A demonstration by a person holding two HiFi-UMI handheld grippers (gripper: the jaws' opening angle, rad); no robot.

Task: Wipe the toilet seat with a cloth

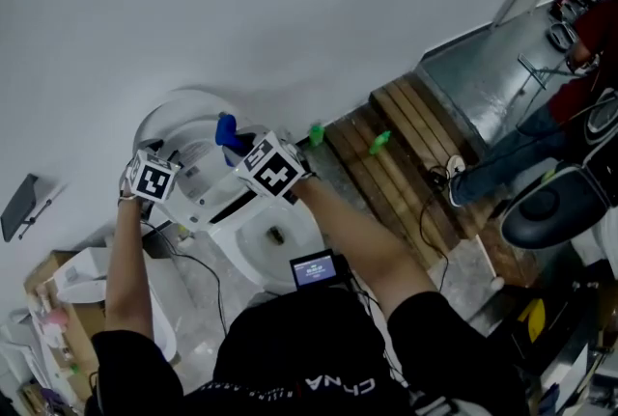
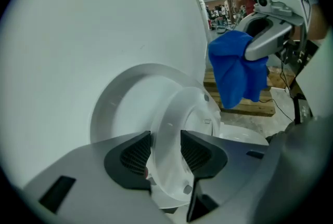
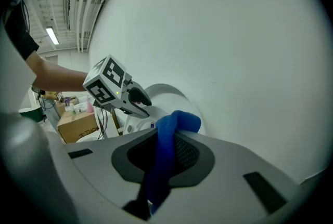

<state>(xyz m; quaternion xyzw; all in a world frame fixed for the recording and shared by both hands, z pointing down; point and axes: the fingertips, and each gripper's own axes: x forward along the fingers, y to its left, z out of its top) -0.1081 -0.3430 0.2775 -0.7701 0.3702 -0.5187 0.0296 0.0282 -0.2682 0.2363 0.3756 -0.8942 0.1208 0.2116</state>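
Left gripper [image 2: 165, 150]: its jaws stand fairly wide and close on the raised toilet seat [image 2: 179, 111]; the white rim fills the gap, with a dark ribbed pad against each face.

Right gripper [image 3: 165, 151]: its jaws stand narrow and pinch the blue cloth [image 3: 169, 140], with nothing else between them.

Cloth in the right gripper: one bunched end stands up past the fingertips, and the rest runs down between the pads and hangs below them.

Cloth seen from the left gripper: it hangs in loose folds from the right gripper's jaws, up and to the right of the left gripper's jaws. Its lower end is near the seat's upper edge; I cannot tell whether it touches.

Cloth from the head view: a small blue patch just beyond the right gripper's marker cube [image 1: 270, 168], at the far side of the toilet near the wall [image 1: 290, 9].

Toilet seat: tilted up off the toilet bowl [image 1: 275, 240] and held edge-on in the left gripper's jaws.

Toilet lid [image 2: 127, 98]: upright behind the seat, by the wall.

The two grippers: close together over the toilet, the left one at the seat's left side and the right one just beside it.

Surroundings: a wooden pallet [image 1: 406, 153] lies on the floor to the right of the toilet, and a cardboard box [image 3: 78, 124] sits on the left.
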